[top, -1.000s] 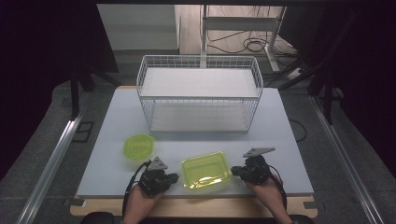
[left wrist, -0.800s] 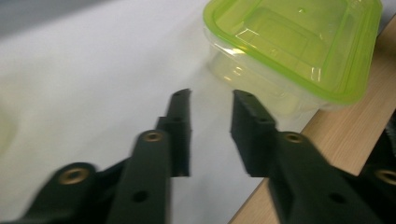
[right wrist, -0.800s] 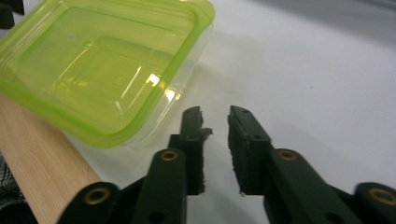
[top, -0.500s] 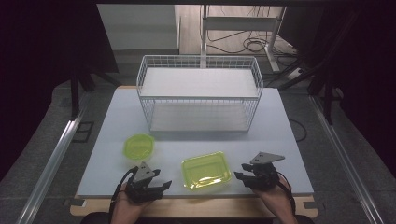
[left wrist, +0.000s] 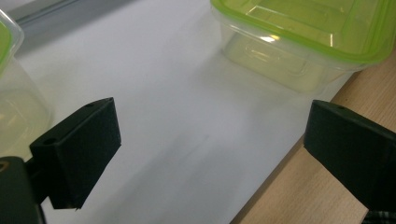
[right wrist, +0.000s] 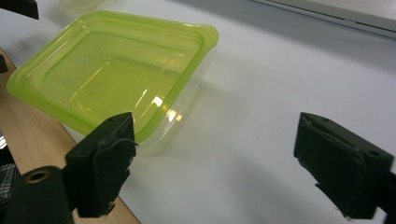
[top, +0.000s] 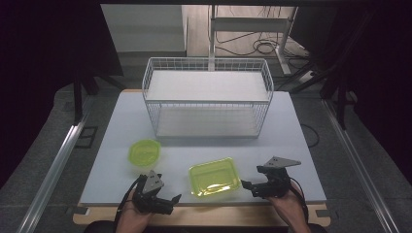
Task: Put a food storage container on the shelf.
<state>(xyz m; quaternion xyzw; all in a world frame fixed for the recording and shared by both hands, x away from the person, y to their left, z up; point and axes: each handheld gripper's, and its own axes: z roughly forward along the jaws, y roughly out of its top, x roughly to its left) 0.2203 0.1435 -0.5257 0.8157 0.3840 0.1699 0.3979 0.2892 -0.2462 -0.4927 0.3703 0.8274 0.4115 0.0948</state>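
Presently on the white counter: one rectangular box with a green lid, closed, lying flat near the front edge between the two claws. Left claw: at the front edge, left of the box and apart from it, its jaws just opened, standing wide, nothing between them. Right claw: just right of the box, pointing at it, its jaws likewise just opened and released, bare counter between them; the box sits past its near jaw in the right gripper view, untouched. One round tub with a green lid, left of the box. One white wire basket at the back of the counter.
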